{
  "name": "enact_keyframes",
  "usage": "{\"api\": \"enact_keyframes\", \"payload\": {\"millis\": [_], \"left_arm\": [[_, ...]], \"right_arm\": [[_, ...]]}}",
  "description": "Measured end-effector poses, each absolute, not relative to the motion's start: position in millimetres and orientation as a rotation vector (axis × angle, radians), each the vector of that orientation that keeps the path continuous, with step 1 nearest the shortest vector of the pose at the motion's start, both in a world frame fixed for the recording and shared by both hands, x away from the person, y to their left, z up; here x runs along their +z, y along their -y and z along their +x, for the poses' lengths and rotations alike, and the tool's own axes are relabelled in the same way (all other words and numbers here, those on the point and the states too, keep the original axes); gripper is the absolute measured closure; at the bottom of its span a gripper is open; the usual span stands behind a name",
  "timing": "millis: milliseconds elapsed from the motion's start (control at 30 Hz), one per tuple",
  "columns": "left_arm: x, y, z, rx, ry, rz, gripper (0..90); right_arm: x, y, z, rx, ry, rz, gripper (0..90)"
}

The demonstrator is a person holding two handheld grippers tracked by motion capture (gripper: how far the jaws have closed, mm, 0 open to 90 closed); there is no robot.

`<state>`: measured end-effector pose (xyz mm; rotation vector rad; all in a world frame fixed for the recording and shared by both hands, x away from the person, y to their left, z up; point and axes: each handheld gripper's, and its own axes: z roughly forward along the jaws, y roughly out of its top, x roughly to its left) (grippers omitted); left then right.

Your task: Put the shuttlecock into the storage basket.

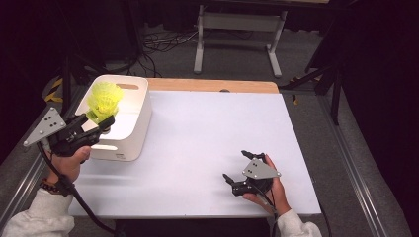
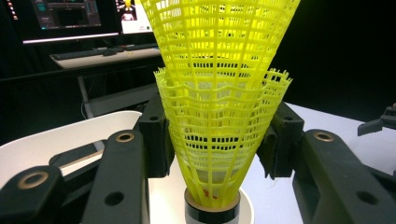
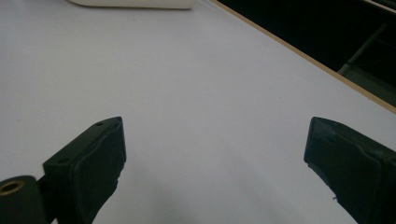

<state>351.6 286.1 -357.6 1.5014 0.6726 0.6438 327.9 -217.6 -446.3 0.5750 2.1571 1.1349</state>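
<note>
My left gripper (image 1: 101,123) holds a stack of yellow shuttlecocks (image 1: 104,100), nested one inside the other. In the left gripper view my jaws press against the lower skirt of the shuttlecocks (image 2: 219,121) from both sides, one pad on each flank of the yellow mesh, so they are clamped on it. The grip sits partway up the skirt, above the cork base with its dark band, which hangs below the pads. The stack stands upright between the jaws, the open ends of the skirts pointing up and away from me.

From the high view, the shuttlecocks are raised above the white bin (image 1: 132,123) at the left end of the surface (image 1: 212,138), over the bin's open top near its left wall. I cannot tell whether the cork base touches anything inside the bin. The bin's pale rim (image 2: 56,140) shows behind my left jaws.

My right gripper (image 1: 242,168) rests low at the near right part of the surface, well apart from the bin and the shuttlecocks. Its jaws stand wide apart with nothing between them, and the right gripper view looks between them across the bare white surface (image 3: 187,93), with the bin's edge (image 3: 135,3) far off at the top.
</note>
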Motion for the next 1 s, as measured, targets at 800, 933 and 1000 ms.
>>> {"api": "enact_keyframes", "payload": {"millis": [800,933,1000], "left_arm": [[-335.5,-278.9,399.6,0.625,-0.712,1.56,53.8],[-333.7,-277.2,408.0,0.642,-0.726,1.577,53.8],[-333.6,-276.0,412.3,0.638,-0.735,1.568,53.9]], "right_arm": [[-448.7,219.9,330.3,1.125,-2.163,0.588,6.4],[-448.8,220.0,330.8,1.123,-2.165,0.587,6.5],[-449.1,220.2,331.2,1.121,-2.168,0.589,6.5]]}}
